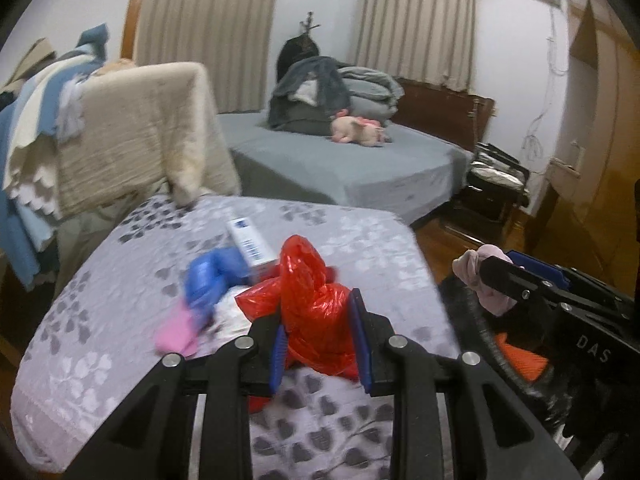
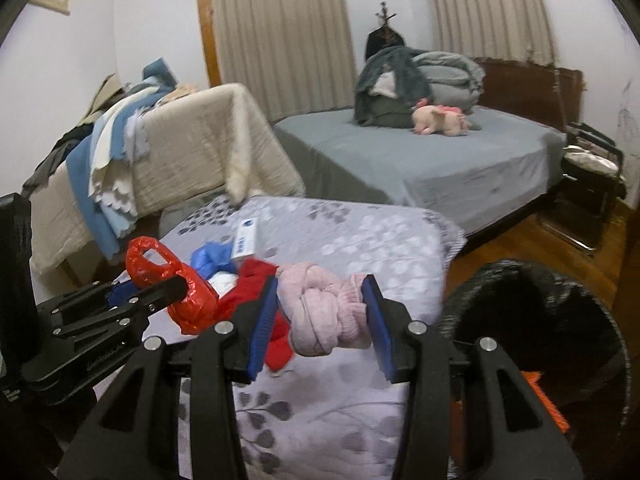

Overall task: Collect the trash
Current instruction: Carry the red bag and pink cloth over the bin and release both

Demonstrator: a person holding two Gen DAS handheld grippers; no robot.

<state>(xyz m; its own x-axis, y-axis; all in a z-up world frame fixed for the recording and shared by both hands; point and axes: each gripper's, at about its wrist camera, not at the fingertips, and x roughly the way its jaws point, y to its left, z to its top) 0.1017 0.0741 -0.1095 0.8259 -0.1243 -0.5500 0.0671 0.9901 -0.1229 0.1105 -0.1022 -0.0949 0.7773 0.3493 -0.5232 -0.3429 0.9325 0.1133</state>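
From your left wrist view, your left gripper (image 1: 322, 330) was clamped narrow on a crumpled red plastic bag (image 1: 316, 300), whose bulk rose above the fingertips while its lower folds sat between the blue pads. Ahead of the tool, on the floral cloth (image 1: 360, 240) covering the table, lay a blue bag (image 1: 208, 276), a pink scrap (image 1: 178, 332) to its near left, and a white box (image 1: 250, 242) just beyond the red bag. Off to the tool's right, your right gripper (image 1: 486, 276) showed with a pale pink knotted cloth (image 1: 478, 266) at its tip, and below it the dark rim of the black bin (image 1: 492, 340), with something orange inside. From your right wrist view, the right gripper (image 2: 322, 312) was closed at a middling width on the pink knotted cloth (image 2: 324, 312), whose long axis ran across the jaws from pad to pad. The left gripper (image 2: 176, 286) sat to this tool's left, the red bag (image 2: 188, 296) bunched around its tip. The black bin (image 2: 536, 320) opened low and to the right of the right tool, just beside it, its mouth facing up. By my judgement your right hand was the nearer to the bin, so its load would go in first, and the left would have to cross rightward over the table's corner.
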